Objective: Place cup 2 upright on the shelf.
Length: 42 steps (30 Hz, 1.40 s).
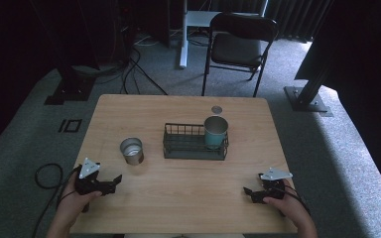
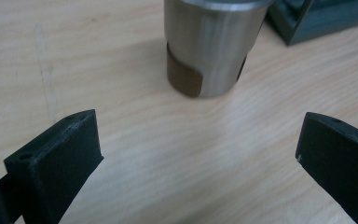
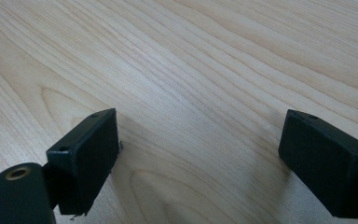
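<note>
Left hand-held gripper (image 2: 198,154) jaws apart, steel cup (image 2: 209,44) just ahead

left tongs (image 1: 110,182): black, grey three-cornered plate, black cable | right tongs (image 1: 250,193): black, grey plate

Steel cup (image 1: 131,150) upright (open-topped), left of rack (image 1: 195,143).

The worktop (image 1: 178,198) is a square, light wood-grain surface. A steel cup (image 1: 131,150) stands upright on its left half, open end up. A dark wire basket (image 1: 195,148) sits at the centre, just right of the steel cup and apart from it. A small round metal disc (image 1: 217,109) lies flat near the far edge, behind the basket's right end.
</note>
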Motion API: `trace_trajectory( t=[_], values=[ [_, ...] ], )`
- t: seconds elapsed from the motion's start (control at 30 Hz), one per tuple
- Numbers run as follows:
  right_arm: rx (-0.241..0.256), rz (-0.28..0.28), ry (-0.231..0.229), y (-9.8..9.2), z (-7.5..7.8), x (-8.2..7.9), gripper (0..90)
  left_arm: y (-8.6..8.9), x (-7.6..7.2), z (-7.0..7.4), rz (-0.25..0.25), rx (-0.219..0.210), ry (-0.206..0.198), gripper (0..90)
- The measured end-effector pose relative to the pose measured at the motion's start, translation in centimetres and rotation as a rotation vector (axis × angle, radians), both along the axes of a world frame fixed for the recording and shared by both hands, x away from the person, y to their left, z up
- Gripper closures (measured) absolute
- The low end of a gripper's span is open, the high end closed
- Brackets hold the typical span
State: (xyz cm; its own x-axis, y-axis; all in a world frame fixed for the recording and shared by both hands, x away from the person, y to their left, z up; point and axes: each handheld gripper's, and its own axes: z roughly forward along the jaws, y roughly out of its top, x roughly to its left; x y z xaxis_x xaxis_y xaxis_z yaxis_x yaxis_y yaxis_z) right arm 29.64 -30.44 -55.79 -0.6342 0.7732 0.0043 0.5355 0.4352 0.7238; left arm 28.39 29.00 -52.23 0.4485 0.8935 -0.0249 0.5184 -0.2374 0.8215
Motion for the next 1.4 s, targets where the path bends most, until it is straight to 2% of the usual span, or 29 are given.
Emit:
trace_trajectory(
  t=[0.53,0.8,0.93,1.4],
  values=[
    [0.0,0.0,0.0,0.0,0.0,0.0,11.7,-1.2,1.7,1.0,0.006,-0.025,-0.059,0.5],
    [0.001,0.0,0.001,0.0,0.0,0.0,11.7,-1.6,2.6,1.0,0.008,-0.018,-0.064,0.5],
    [0.001,-0.001,0.001,0.0,0.0,0.0,11.6,-1.8,3.2,1.0,0.005,-0.028,-0.067,0.5],
    [0.0,-0.001,0.001,0.0,0.0,0.0,11.7,-2.8,5.0,1.7,-0.009,-0.021,-0.083,0.6]
  ],
)
